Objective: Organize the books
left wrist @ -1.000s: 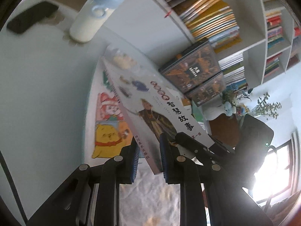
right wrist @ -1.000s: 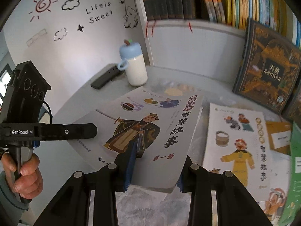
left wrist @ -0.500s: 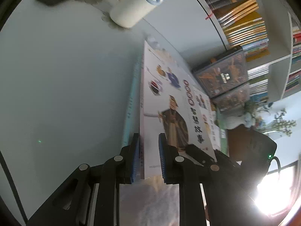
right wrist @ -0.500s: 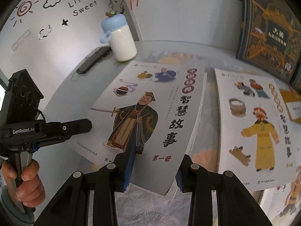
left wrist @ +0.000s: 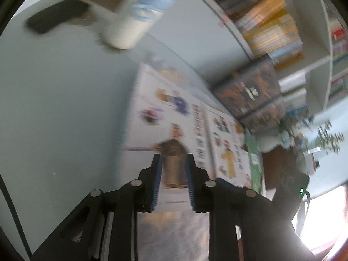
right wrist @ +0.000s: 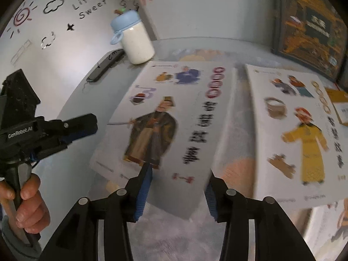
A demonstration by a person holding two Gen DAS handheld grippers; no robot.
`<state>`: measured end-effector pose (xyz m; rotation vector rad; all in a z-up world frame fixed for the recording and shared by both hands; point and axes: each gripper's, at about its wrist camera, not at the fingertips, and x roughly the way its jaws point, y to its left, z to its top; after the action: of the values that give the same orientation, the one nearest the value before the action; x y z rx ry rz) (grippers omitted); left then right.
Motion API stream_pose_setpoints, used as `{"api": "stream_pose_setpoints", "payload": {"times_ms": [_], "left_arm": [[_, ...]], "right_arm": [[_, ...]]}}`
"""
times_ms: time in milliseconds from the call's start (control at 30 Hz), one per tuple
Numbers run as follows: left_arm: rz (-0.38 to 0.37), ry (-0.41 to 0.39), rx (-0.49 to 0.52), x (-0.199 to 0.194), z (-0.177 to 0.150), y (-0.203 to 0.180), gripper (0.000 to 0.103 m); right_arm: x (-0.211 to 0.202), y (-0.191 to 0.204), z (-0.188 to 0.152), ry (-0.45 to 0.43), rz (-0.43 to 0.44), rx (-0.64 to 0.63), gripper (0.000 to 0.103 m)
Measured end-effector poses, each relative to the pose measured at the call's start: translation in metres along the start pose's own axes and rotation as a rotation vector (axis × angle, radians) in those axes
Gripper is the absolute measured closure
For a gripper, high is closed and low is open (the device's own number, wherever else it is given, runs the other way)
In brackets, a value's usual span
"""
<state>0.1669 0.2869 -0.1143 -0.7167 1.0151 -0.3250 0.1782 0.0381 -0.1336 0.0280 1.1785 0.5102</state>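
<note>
left tool (left wrist: pixel 173 181): jaws opening, pads now apart. half a second ago they pinch the near edge of the warrior book (right wrist: pixel 161 117); now the cover shows in the gap and looks free of both pads. left view is blurred, so contact isn't certain.
right tool (right wrist: pixel 177 190): jaws opening too, wider than a second ago. the book's near right corner lies between the pads, not clamped.
warrior book: a second ago it's tilted up off the counter (right wrist: pixel 71 108), held from both sides. now it lies flat, cover up, just left of the yellow-robe book (right wrist: pixel 289 130), small gap between them.
unchanged: bottle (right wrist: pixel 133 41) and black remote (right wrist: pixel 104 67) at the far left, dark boxed set (right wrist: pixel 308 26) upright against the shelf at far right.
meaning: looks like a put-down and release, book placed beside its series mate.
next: probably back both tools off and go for another book.
risk: right pad close to the corner, could drag it on retreat.
</note>
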Motion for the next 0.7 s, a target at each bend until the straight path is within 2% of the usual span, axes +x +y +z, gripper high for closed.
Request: {"api": "stream_pose_setpoints", "payload": {"times_ms": [33,67,133,200,267,333,400,467,533,633,700], "left_arm": [[-0.014,0.024,0.028,0.009,0.0,-0.013,0.072],[-0.023,0.047,0.054,0.018,0.0,-0.025,0.068],[-0.041,0.082,0.115,0.037,0.0,-0.048,0.059],[-0.054,0.108,0.143,0.057,-0.001,-0.067,0.039],[-0.089,0.128,0.157,0.077,0.001,-0.083,0.039],[-0.07,0.143,0.173,0.096,0.003,-0.096,0.039],[-0.023,0.16,0.182,0.114,0.005,-0.104,0.046],[-0.007,0.187,0.186,0.13,0.007,-0.107,0.059],[0.013,0.197,0.173,0.14,0.006,-0.107,0.06],[0.083,0.198,0.153,0.155,0.005,-0.107,0.06],[0.09,0.208,0.125,0.164,0.005,-0.105,0.06]], "right_arm": [[-0.011,-0.015,-0.001,-0.016,-0.005,0.025,0.054],[-0.019,-0.027,-0.002,-0.033,-0.013,0.047,0.045],[-0.041,-0.06,-0.002,-0.081,-0.048,0.109,0.038],[-0.056,-0.087,0.001,-0.119,-0.097,0.147,0.038],[-0.067,-0.119,0.008,-0.137,-0.189,0.186,0.038],[-0.074,-0.15,0.015,-0.148,-0.229,0.237,0.038],[-0.075,-0.17,0.02,-0.155,-0.244,0.27,0.038],[-0.074,-0.187,0.024,-0.151,-0.249,0.302,0.038],[-0.071,-0.196,0.026,-0.148,-0.242,0.321,0.038],[-0.057,-0.204,0.034,-0.124,-0.229,0.329,0.038],[-0.047,-0.206,0.041,-0.103,-0.225,0.315,0.04]]}}
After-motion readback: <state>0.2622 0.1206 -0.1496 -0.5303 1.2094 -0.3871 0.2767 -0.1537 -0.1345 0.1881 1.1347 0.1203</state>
